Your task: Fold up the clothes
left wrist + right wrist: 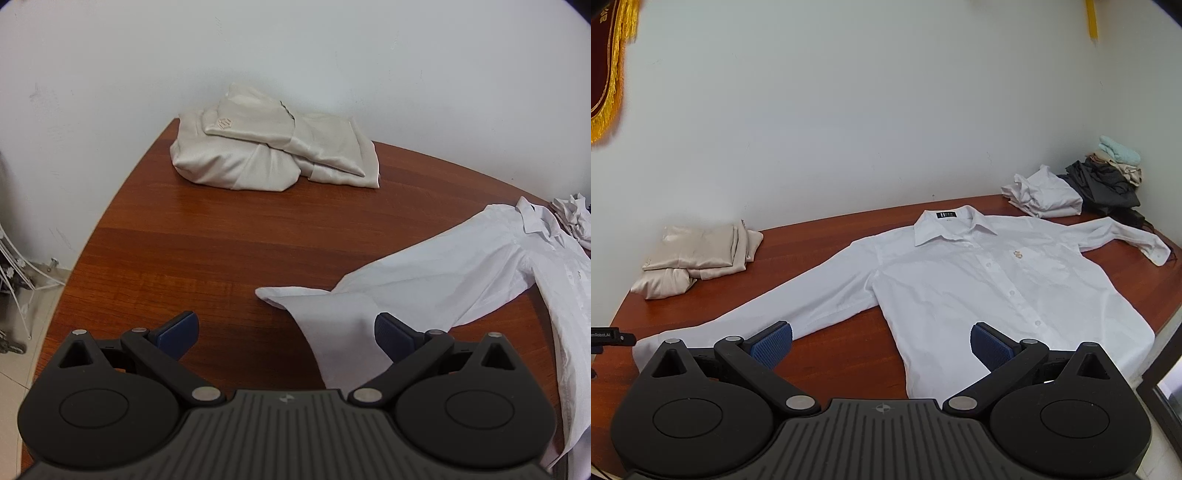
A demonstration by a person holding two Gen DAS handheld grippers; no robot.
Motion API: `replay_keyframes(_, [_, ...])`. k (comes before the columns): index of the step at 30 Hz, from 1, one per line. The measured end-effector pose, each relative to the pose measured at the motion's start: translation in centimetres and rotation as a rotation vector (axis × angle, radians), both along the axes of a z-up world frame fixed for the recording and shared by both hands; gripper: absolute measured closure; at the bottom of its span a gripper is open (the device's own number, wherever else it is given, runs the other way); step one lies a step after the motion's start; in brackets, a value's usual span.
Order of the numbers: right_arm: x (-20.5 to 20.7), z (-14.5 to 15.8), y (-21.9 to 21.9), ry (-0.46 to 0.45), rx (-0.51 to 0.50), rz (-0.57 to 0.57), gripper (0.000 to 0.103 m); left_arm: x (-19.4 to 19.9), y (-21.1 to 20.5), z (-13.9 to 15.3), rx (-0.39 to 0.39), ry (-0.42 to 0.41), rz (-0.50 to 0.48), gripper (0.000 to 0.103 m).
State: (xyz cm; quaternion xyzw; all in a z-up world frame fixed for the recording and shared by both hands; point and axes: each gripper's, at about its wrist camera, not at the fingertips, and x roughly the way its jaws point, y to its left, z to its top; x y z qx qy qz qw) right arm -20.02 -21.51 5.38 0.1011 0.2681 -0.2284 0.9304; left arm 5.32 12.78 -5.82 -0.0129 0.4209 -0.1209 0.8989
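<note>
I hold my left gripper (284, 334) low over the near part of the brown wooden table (221, 240), and its blue pads are spread wide with nothing between them. The cuff of the white shirt (424, 280) lies just in front of this gripper, near the right pad, and the sleeve runs from there to the far right, where the collar is.

My right gripper (881, 345) is also wide and holds nothing. It hangs over the near edge of the table (831, 354), and its right pad is above the lower hem of the white shirt (960, 280). The shirt lies flat and face up, buttoned, with both sleeves stretched out to the left and to the right. Inside the collar there is a small black label (946, 214) with white writing — too small for me to read. On the chest there is a small gold emblem (1018, 254).

At the far left lies a folded beige garment (698, 254); in the left view I see a stitched logo on it, but I cannot read it. At the far right there is a crumpled white cloth (1043, 195) and beside it a pile of dark, beige and light blue clothes (1108, 177).
</note>
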Motion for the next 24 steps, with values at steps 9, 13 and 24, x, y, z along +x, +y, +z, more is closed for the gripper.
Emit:
replay_keyframes(9, [-0.6, -0.2, -0.4, 0.009, 0.001, -0.051, 0.0, 1.7, -0.2, -2.0, -0.057, 0.096, -0.006, 0.001])
replay_keyframes(13, [-1.0, -0.3, -0.5, 0.012, 0.001, -0.067, 0.0, 2.3, 0.4, -3.0, -0.101, 0.144, 0.024, 0.001])
replay_keyframes(24, [-1.8, -0.2, -0.8, 0.022, -0.015, -0.104, 0.001, 4.5, 0.6, -5.2, -0.357, 0.267, 0.015, 0.029])
